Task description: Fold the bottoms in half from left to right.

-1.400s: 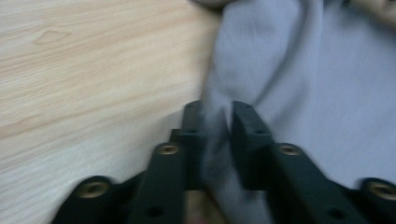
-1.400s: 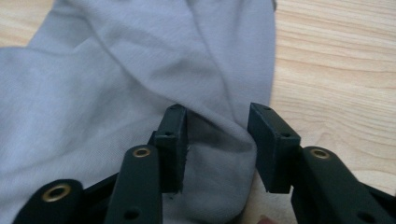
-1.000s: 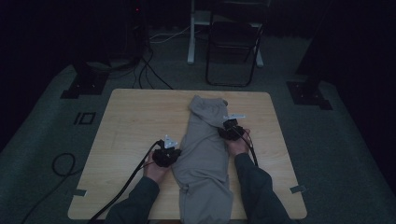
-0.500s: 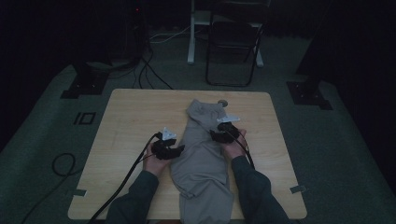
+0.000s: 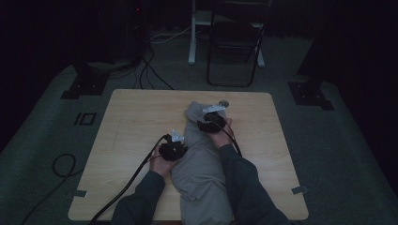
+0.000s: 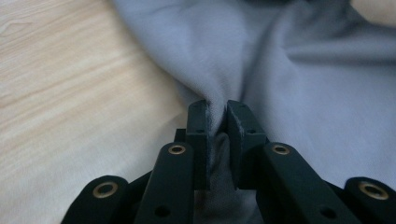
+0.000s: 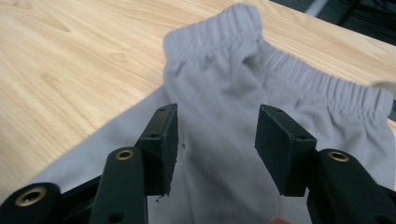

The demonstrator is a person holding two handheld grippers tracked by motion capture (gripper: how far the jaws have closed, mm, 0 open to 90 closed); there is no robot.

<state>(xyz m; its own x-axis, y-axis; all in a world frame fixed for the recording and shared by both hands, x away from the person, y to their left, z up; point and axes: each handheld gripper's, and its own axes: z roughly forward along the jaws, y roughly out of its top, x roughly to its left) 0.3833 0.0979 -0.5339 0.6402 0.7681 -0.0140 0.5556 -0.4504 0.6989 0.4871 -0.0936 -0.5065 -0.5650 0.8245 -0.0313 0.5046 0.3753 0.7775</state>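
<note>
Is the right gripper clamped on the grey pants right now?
No, the right gripper has its jaws apart above the grey pants.

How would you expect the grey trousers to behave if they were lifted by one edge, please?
Probably floppy: the grey trousers wrinkle and bunch where the left gripper pinches a fold. Likely light, and the elastic waistband may stretch rather than hold shape.

High view is sitting dim and grainy, room falling to black beyond the table [image 5: 141,122]; both gripper views are running brighter and evenly lit, soft-focused beyond the jaws, with faint shadow lying under them.
</note>
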